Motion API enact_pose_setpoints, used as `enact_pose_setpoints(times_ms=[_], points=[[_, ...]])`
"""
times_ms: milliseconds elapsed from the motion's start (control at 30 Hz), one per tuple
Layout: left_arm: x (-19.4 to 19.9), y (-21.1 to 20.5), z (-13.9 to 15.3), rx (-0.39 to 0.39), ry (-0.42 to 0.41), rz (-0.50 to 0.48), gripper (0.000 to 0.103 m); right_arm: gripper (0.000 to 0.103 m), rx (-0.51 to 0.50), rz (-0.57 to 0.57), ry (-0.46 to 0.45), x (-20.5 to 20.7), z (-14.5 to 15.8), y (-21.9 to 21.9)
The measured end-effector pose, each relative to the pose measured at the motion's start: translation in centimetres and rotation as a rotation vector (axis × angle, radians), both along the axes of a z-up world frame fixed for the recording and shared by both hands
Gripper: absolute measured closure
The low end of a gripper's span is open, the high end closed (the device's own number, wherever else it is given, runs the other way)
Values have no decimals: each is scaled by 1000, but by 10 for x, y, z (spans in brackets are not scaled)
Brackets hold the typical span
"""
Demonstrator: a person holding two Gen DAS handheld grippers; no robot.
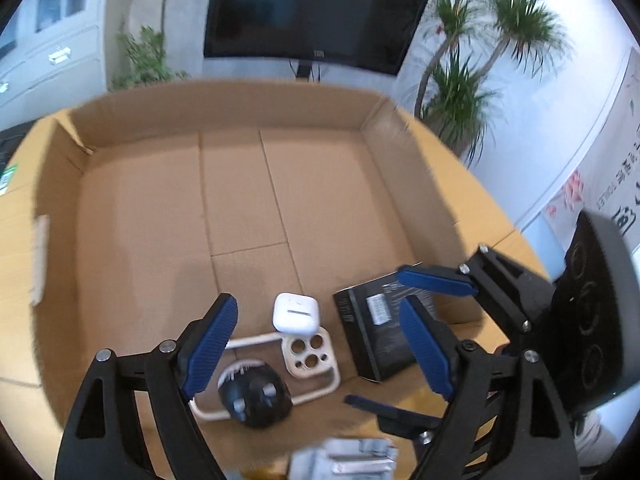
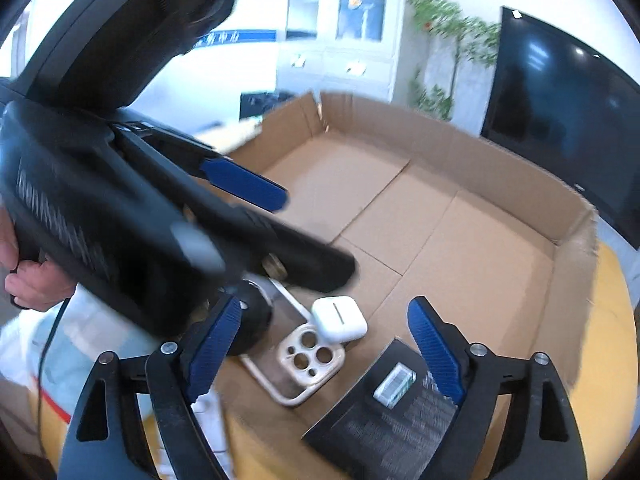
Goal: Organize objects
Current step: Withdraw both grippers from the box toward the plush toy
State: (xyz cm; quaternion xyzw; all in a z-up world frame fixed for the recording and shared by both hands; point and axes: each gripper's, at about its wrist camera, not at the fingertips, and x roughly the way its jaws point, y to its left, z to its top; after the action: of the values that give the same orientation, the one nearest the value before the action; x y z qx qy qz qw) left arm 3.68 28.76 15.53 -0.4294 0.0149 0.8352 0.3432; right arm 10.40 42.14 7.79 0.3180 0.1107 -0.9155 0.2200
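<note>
Both tongs hung open and empty: the left tongs sat nearer, right above the white glossy earbud case, which lay on the beige phone case inside the brown cardboard box; the right tongs hovered nearby.

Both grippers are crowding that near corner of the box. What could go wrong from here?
1. The left gripper and right gripper are both open close together; they might collide.
2. The white earbud case rests partly on the beige phone case; nudging one could shift the other.
3. Motion blur suggests speed, so the black box could get knocked.
</note>
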Motion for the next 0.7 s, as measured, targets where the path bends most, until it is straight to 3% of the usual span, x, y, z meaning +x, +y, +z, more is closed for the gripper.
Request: enact_pose_setpoints(times_ms=[67, 133, 200, 333, 567, 700], points=[[18, -14, 16, 41, 22, 22, 20, 0, -65, -19, 32, 24, 10, 7], [39, -28, 31, 75, 59, 43, 16, 0, -100, -25, 58, 54, 18, 8], [62, -47, 47, 104, 112, 78, 1, 0, -94, -15, 82, 64, 21, 6], [105, -85, 57, 120, 173, 154, 1, 0, -60, -17, 167, 108, 28, 0], [158, -159, 25, 42, 166, 359, 1, 0, -119, -42, 217, 164, 33, 8], [175, -196, -13, 48, 77, 449, 1, 0, -157, -70, 122, 169, 9, 11]])
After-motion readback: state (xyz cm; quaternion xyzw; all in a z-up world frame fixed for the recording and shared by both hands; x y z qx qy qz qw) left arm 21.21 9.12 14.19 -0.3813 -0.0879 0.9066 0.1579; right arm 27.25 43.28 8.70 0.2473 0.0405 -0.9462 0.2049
